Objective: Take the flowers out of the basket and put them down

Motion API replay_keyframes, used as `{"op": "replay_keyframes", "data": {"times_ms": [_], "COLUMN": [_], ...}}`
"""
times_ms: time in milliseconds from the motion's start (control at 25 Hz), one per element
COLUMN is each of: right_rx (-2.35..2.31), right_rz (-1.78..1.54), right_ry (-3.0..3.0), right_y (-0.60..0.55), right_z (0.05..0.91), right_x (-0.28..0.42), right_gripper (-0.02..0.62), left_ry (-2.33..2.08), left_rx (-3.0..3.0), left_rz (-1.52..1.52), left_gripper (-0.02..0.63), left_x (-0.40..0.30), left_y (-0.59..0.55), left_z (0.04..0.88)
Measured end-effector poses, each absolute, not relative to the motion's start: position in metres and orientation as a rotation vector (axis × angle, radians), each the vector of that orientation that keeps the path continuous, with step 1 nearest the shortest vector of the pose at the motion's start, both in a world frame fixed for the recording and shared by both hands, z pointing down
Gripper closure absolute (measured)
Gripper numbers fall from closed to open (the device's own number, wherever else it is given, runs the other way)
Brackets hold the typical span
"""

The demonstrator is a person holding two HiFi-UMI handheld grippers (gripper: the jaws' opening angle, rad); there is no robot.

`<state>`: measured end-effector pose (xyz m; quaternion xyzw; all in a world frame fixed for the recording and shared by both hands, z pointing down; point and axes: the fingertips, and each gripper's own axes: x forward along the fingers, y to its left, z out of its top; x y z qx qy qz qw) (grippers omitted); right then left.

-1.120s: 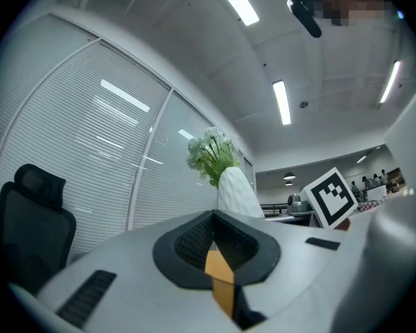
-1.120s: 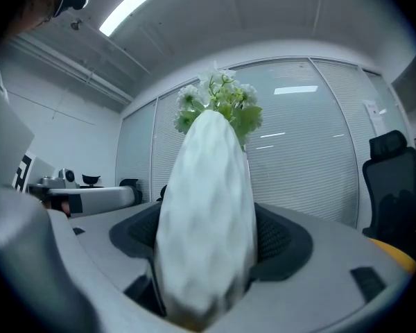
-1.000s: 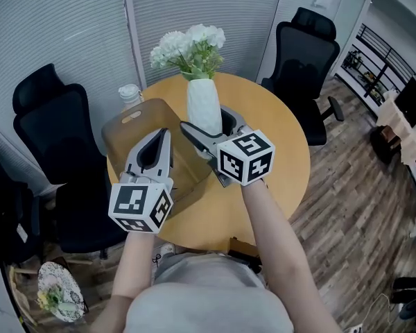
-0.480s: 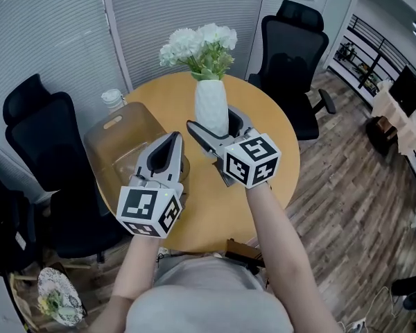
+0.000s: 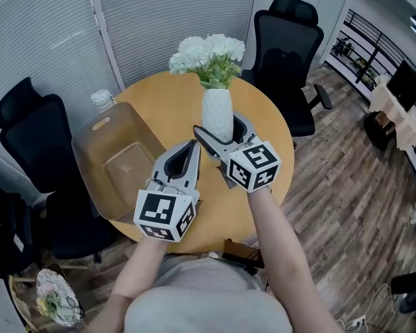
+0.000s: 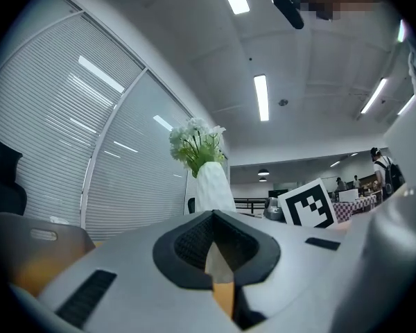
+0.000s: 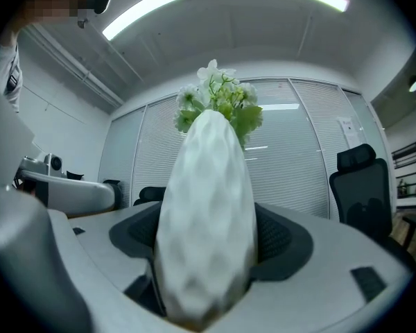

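Scene: A round wooden tabletop [image 5: 263, 120] was seen from above, with black chairs [image 5: 286, 30] around it.
Flowers: White flowers [image 5: 209, 50] with green leaves stood upright in a white dimpled vase [image 5: 218, 113]. They were out of the basket and over the tabletop, just right of it. Whether the vase's base touched the wood was hidden.
Basket: A brown see-through basket [image 5: 118, 158] sat at the tabletop's left edge and looked empty.
Right gripper: The right gripper [image 5: 219, 126] held its jaws wide, clamped on the vase's belly with one pad on each side.
Left gripper: The left gripper [image 5: 191, 148] had its jaws together with nothing between them. It was near the vase but not touching it.
Handling: The vase looked hard, smooth and breakable, probably ceramic, and likely to slip. The tall bunch probably made it top-heavy. The blooms looked soft and easily crushed.
Where to hold: The vase's broad middle seemed the safest place, never the stems or petals.
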<state>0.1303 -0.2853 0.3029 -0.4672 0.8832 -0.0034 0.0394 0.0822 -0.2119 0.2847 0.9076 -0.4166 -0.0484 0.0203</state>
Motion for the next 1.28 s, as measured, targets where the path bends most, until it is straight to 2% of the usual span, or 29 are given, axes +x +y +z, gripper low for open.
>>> {"op": "replay_keyframes", "data": {"times_ms": [640, 1280], "right_rx": [-1.543, -1.560], "right_rz": [-0.052, 0.002], "right_ry": [2.675, 2.657], "right_y": [-0.312, -0.332], "right_z": [0.384, 0.450], "right_x": [0.180, 0.182], "right_gripper": [0.202, 0.202], "left_ry": [-1.340, -1.351], "left_rx": [2.830, 2.782], "left_rz": [-0.119, -0.015], "left_gripper": [0.601, 0.601], "left_x": [0.129, 0.145], "left_y": [-0.230, -0.252], "left_z": [0.345, 0.399]}}
